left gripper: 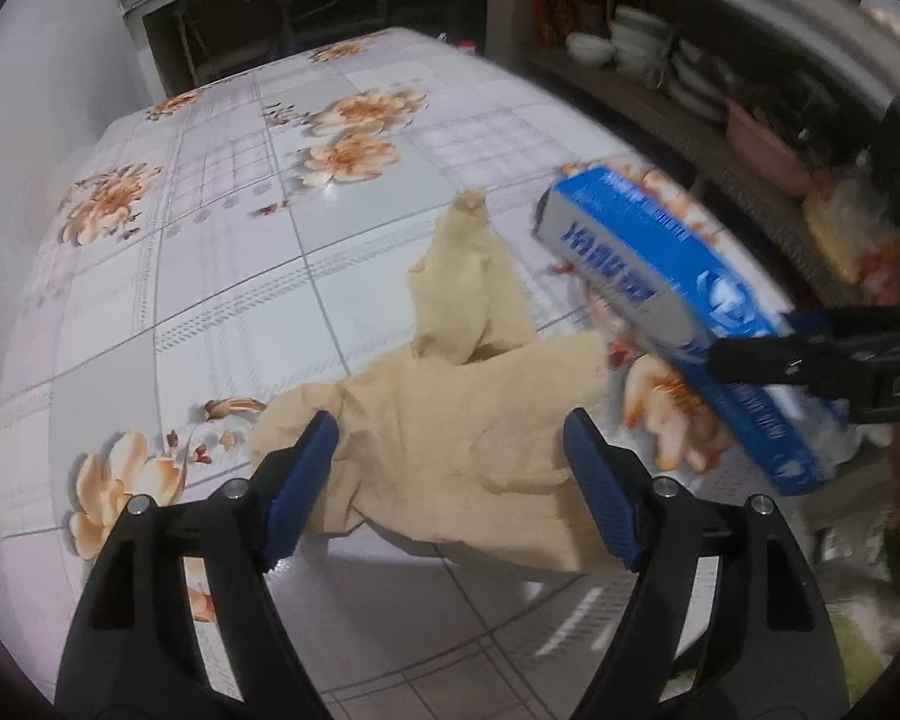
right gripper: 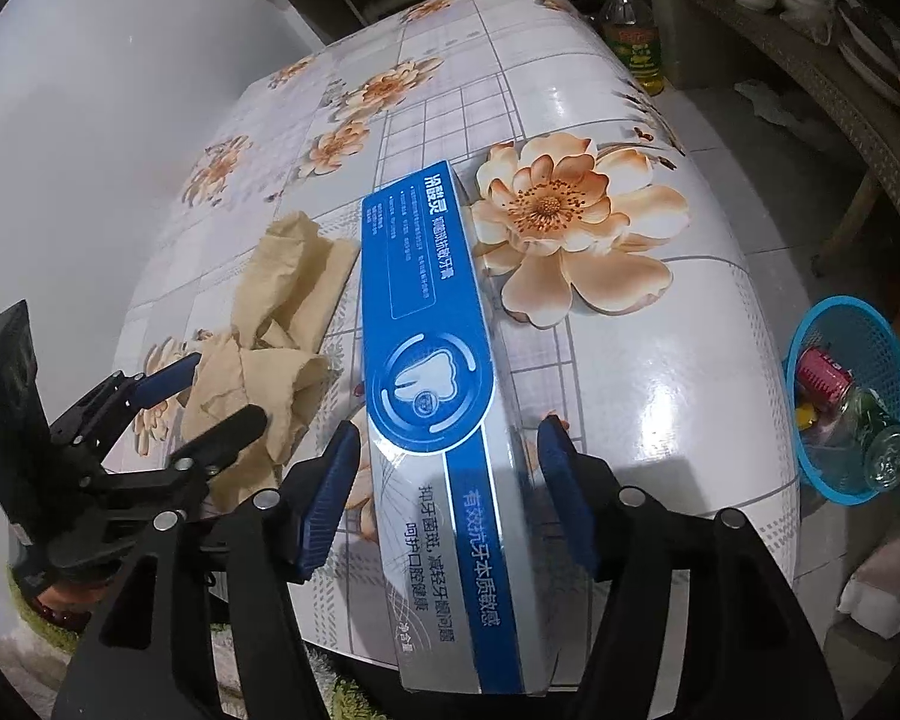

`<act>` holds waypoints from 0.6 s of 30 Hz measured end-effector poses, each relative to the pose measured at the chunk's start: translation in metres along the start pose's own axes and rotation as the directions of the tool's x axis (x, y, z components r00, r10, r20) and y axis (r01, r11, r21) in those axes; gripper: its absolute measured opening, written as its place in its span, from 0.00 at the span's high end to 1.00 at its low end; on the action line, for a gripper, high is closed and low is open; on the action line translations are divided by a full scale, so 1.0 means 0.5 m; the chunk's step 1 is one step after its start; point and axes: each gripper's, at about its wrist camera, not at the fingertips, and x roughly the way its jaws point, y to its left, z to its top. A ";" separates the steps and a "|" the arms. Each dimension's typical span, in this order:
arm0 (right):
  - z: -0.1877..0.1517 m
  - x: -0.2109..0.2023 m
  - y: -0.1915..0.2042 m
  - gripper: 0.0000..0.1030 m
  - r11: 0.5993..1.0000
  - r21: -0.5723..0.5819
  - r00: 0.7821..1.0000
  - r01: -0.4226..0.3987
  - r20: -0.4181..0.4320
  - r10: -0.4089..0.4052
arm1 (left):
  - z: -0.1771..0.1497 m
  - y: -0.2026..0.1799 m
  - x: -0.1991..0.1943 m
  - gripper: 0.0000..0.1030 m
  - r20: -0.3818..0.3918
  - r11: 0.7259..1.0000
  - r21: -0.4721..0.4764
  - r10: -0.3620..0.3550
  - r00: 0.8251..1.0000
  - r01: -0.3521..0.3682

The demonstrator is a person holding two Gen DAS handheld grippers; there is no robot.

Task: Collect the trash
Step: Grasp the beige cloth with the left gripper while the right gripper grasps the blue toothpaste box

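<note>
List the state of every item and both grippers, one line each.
Long blue-and-grey toothpaste box: between the right gripper's fingers, grip unclear.
Crumpled beige paper towel: lying on the table, between the open left gripper's fingers.
Blue mesh plastic basket: on the floor, already holding trash.

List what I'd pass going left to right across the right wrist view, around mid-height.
left gripper → crumpled beige paper → blue toothpaste box → big orange flower on the tablecloth → blue basket on the floor.
</note>
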 end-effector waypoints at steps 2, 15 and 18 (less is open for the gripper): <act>0.002 0.000 0.003 0.41 1.000 -0.014 1.000 0.008 -0.007 -0.008 | 0.001 -0.001 0.010 0.32 -0.020 1.000 -0.012 0.005 1.000 -0.005; 0.014 0.019 0.034 0.39 0.992 -0.092 0.996 0.083 -0.031 -0.086 | 0.008 -0.015 0.017 0.50 -0.024 0.998 -0.026 0.048 0.999 -0.048; 0.013 0.022 0.041 0.39 0.989 -0.109 0.994 0.102 -0.031 -0.106 | 0.009 -0.018 0.017 0.57 -0.024 0.999 -0.021 0.048 0.999 -0.049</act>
